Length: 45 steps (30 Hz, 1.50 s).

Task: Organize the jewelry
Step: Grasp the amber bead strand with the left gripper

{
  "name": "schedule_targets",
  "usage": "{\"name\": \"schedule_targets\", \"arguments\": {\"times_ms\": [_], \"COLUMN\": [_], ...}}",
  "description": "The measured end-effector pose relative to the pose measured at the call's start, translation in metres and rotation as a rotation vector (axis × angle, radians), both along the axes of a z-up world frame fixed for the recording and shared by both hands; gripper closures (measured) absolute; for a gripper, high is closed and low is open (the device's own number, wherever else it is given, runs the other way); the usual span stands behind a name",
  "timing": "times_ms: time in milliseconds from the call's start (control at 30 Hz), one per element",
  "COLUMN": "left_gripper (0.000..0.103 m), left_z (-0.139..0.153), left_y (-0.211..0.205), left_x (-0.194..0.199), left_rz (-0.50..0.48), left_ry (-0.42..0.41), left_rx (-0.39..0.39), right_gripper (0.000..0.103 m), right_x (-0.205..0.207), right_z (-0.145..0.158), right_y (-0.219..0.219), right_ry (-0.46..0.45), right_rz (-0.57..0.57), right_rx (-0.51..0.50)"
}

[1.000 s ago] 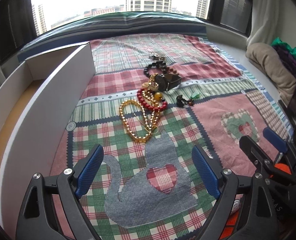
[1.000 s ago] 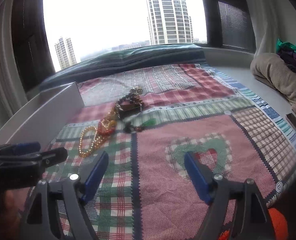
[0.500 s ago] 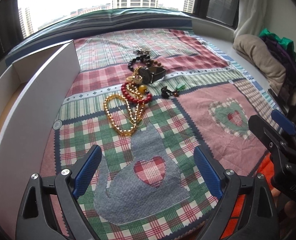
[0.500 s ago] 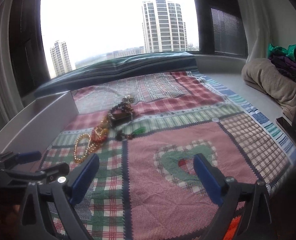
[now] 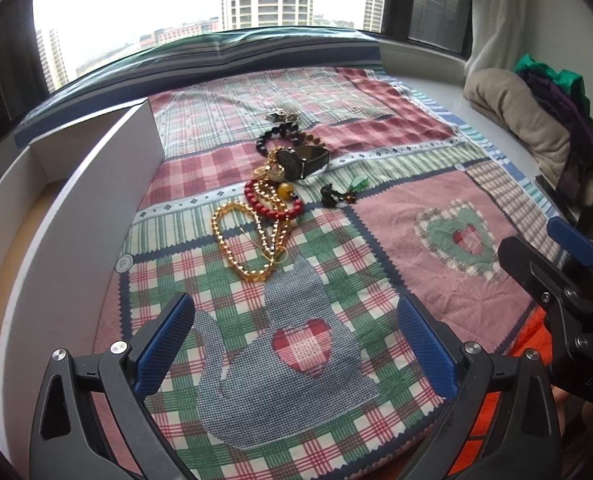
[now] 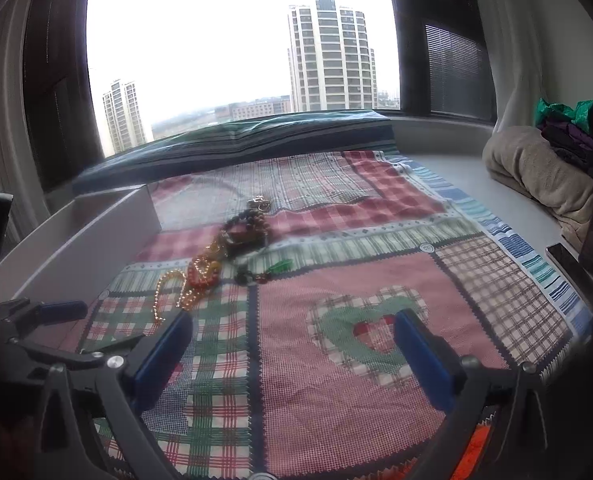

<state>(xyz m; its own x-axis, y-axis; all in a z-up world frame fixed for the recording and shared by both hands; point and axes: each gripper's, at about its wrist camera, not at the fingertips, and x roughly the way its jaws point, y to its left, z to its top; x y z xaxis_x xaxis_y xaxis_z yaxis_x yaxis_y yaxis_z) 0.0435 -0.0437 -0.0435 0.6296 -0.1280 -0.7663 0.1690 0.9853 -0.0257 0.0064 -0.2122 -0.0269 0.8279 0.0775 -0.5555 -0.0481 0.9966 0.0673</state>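
left gripper (image 5: pixel 296 344): held tilted downward, jaws opening, nothing seen between the blue pads | right gripper (image 6: pixel 292 354): held at a shallower downward tilt, jaws opening, nothing gripped | each gripper is seen at the edge of the other's view, apart and side by side

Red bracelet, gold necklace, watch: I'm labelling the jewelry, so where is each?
Red bracelet (image 5: pixel 274 211): left wrist view, on its near beads.
Gold necklace (image 5: pixel 232 250): left wrist view, on its left strand.
Watch (image 5: pixel 290 163): left wrist view, on its dial.
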Motion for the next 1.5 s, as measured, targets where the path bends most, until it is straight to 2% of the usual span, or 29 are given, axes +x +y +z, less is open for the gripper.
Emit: {"name": "schedule_targets", "arguments": {"times_ms": [433,833,1200,1500], "left_gripper": [0.002,0.002,0.002,0.002], "left_z": [-0.004,-0.006,-0.027,-0.043], "left_y": [0.020,0.022,0.044,0.015], "left_x": [0.011,0.015,0.023,0.066], "left_rz": [0.095,0.111,0.174,0.091], "left_ry": [0.012,0.031,0.093,0.107], "left_rx": [-0.006,-0.019,-0.021,0.015], "right_gripper": [0.001,0.001,0.001,0.001], "right_x": [0.008,0.009,0.009,0.012], "right_z": [-0.002,-0.007,-0.029,-0.037], "right_y": [-0.009,-0.010,-0.007,0.002], "right_ry": [0.041,0.048,0.109,0.124], "right_rz": [-0.032,-0.047,-0.046,-0.030], "right_rx": [-0.016,-0.020,0.025,0.025]}}
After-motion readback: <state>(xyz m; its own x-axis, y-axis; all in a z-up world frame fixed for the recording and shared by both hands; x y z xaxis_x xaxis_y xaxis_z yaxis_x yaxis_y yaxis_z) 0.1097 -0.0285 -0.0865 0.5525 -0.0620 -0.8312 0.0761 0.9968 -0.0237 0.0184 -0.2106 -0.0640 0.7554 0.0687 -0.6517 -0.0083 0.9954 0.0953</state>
